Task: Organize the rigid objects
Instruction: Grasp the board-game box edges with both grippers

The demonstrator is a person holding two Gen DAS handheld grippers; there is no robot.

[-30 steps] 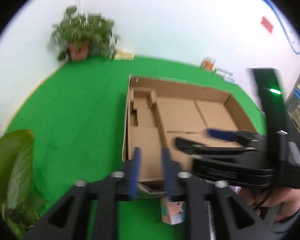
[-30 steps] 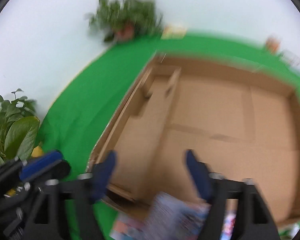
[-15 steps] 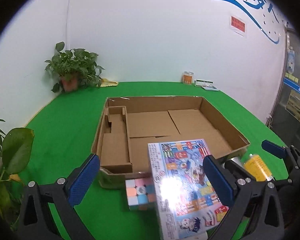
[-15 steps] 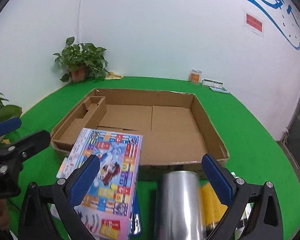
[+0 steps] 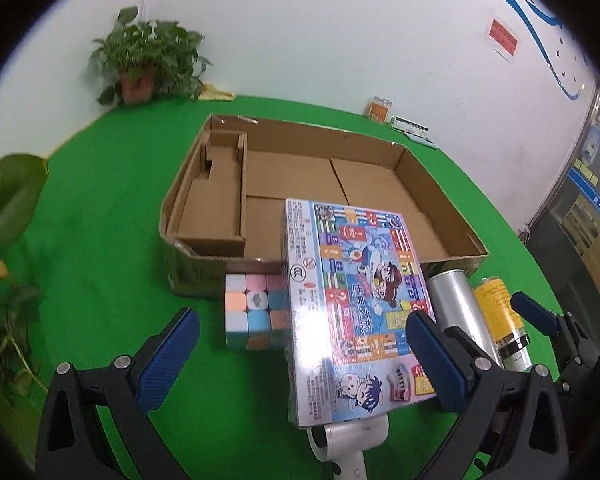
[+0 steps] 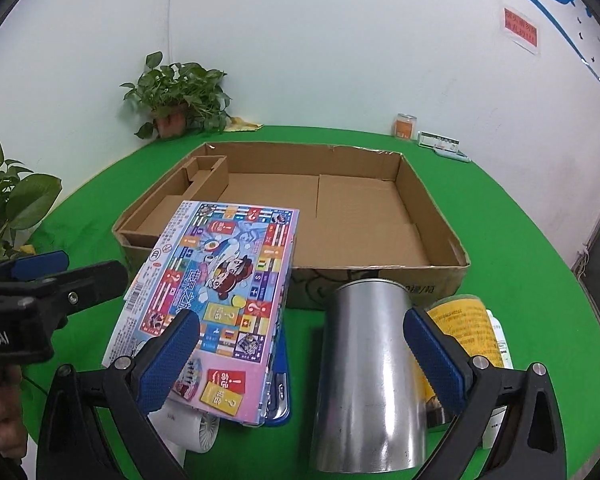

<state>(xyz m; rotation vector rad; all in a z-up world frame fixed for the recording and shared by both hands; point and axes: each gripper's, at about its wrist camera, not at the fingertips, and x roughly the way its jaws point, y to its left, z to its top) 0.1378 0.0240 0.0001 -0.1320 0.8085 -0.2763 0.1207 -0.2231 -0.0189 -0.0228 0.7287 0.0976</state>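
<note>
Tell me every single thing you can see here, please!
cardboard box: one, brown, open, mid-table
game box: one, colourful, propped on items before cardboard box
puzzle cube: one, pastel, left of game box
metal can: one, silver, right of game box
yellow can: one, beside metal can
white device: one, under game box
potted plant: one, far corner
left gripper: open
right gripper: open

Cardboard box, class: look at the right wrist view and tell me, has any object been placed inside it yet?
No. The cardboard box shows only bare brown floor and a divider; the game box and metal can sit outside its near wall.
</note>
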